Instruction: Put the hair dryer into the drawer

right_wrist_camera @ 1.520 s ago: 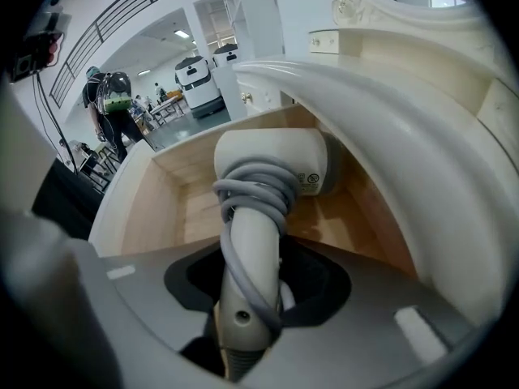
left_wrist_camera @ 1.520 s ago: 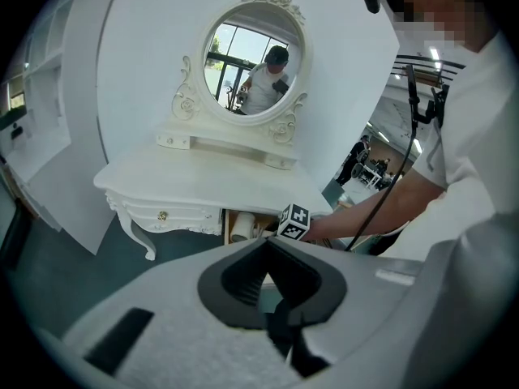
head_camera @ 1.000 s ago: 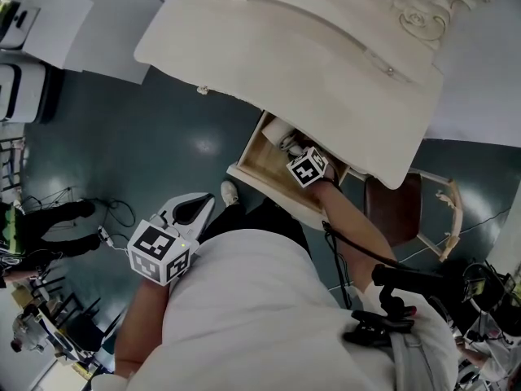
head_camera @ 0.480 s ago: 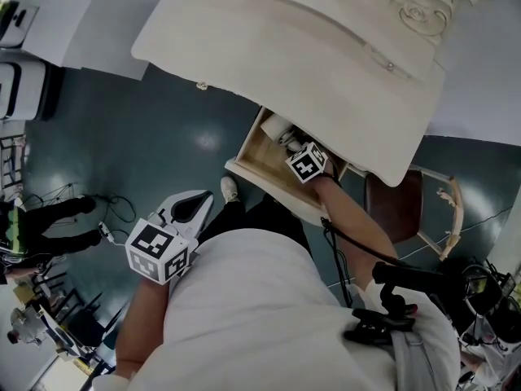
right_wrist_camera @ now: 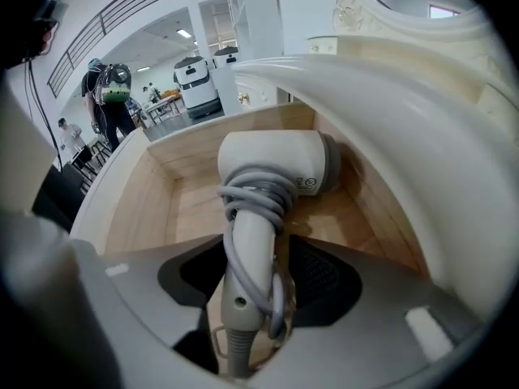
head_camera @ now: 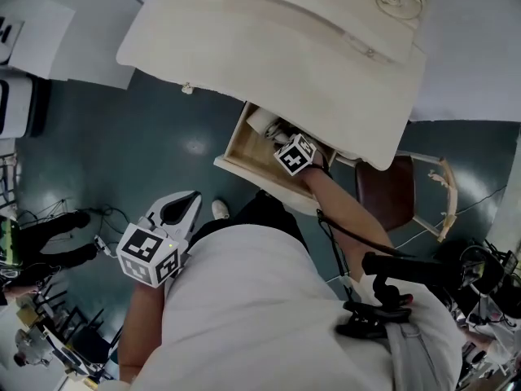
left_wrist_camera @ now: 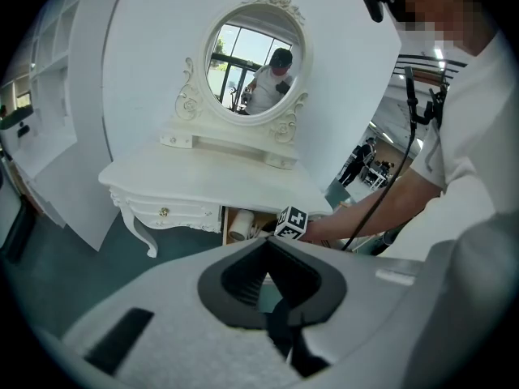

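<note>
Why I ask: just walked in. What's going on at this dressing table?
A person holds a tool in each hand. The right tool has just been opening its jaws, with the handle of the hair dryer between them; it lies in the open wooden drawer. The left tool hangs back, shut and empty.

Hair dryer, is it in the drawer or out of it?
In. The hair dryer lies on the wooden floor of the drawer, inside its walls, with its cord wound round it.

White vanity table (head_camera: pixel 269 47), oval mirror (left_wrist_camera: pixel 254 59), teal floor (head_camera: pixel 146 137), perhaps a chair (head_camera: pixel 391 194)
</note>
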A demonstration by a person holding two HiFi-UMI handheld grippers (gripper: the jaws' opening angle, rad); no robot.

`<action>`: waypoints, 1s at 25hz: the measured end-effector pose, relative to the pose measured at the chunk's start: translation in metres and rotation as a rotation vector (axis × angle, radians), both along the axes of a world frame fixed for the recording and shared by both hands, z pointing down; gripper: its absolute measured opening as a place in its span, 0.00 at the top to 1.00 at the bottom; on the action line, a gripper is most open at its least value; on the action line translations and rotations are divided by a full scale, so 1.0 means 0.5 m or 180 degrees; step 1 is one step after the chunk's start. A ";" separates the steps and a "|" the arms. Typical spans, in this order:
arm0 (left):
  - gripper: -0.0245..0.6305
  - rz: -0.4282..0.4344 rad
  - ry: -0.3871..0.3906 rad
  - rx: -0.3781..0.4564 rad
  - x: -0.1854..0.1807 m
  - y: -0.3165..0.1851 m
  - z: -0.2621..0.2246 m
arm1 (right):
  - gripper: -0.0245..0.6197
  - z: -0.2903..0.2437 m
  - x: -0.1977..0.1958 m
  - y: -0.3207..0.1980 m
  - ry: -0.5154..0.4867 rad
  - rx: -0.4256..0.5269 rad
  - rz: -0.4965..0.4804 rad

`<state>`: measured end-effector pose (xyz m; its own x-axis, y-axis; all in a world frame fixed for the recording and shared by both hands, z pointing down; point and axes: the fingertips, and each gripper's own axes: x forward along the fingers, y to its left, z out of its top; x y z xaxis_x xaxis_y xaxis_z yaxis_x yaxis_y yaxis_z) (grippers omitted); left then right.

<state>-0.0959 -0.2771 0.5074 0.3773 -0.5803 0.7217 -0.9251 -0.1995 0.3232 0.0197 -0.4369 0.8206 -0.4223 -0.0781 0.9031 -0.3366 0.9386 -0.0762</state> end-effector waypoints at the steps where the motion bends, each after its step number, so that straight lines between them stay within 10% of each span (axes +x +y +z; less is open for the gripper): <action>1: 0.96 0.0017 0.0006 0.0025 0.000 0.003 -0.003 | 0.59 -0.007 0.002 0.001 0.0007 0.0031 0.0010; 25: 0.96 0.0260 0.0353 0.0416 -0.111 0.163 -0.023 | 0.67 -0.140 0.037 0.088 0.0176 0.0484 0.0638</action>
